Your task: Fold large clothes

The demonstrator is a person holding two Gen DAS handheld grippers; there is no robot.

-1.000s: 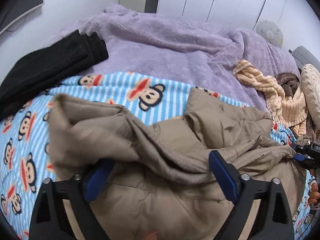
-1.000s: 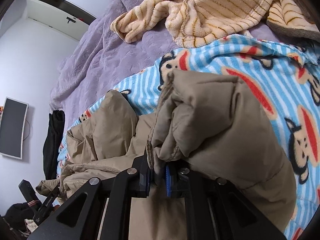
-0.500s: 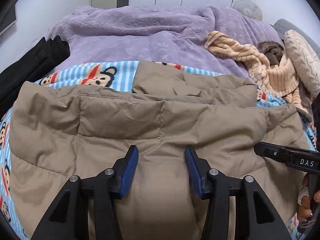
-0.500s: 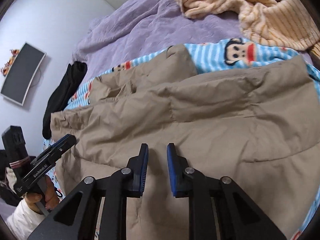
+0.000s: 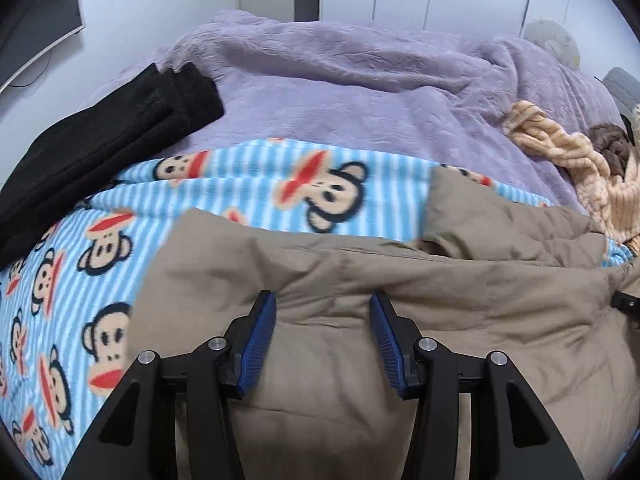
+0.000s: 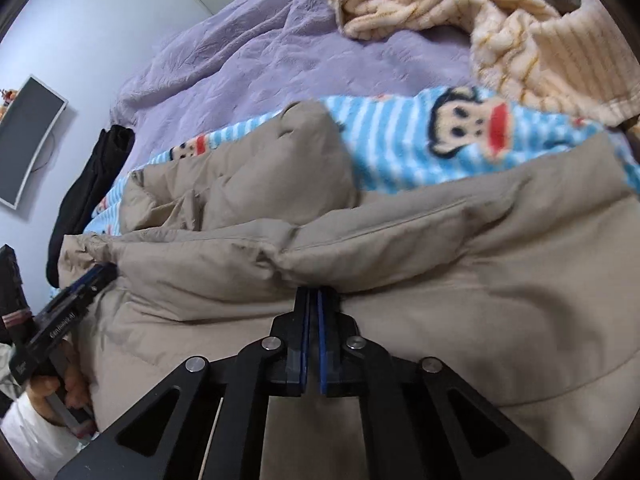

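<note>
A beige puffy jacket point(image 5: 460, 320) lies spread on the monkey-print striped blanket point(image 5: 240, 184), one sleeve folded up at the far side. My left gripper point(image 5: 322, 300) stands about half open. Its fingertips point(image 5: 267, 304) rest on the jacket's near fold, with a bulge of fabric between them. In the right wrist view the jacket point(image 6: 440, 280) creases toward my right gripper point(image 6: 313, 294), which is shut on a thin pinch of the fold. The left gripper point(image 6: 92, 280) shows at the jacket's left edge, held by a hand point(image 6: 72, 388). A sliver of the right gripper point(image 5: 626, 302) shows at the right edge.
A purple bedspread point(image 5: 360, 92) covers the far bed. A black folded garment point(image 5: 100, 132) lies at the left and a cream striped throw point(image 5: 560, 148) at the right. A monitor point(image 6: 28, 140) hangs on the left wall, with closet doors behind the bed.
The jacket was bunched up and now lies spread flat. My left jaws narrowed from wide to half open. My right jaws let the bunch go, then shut on the fold.
</note>
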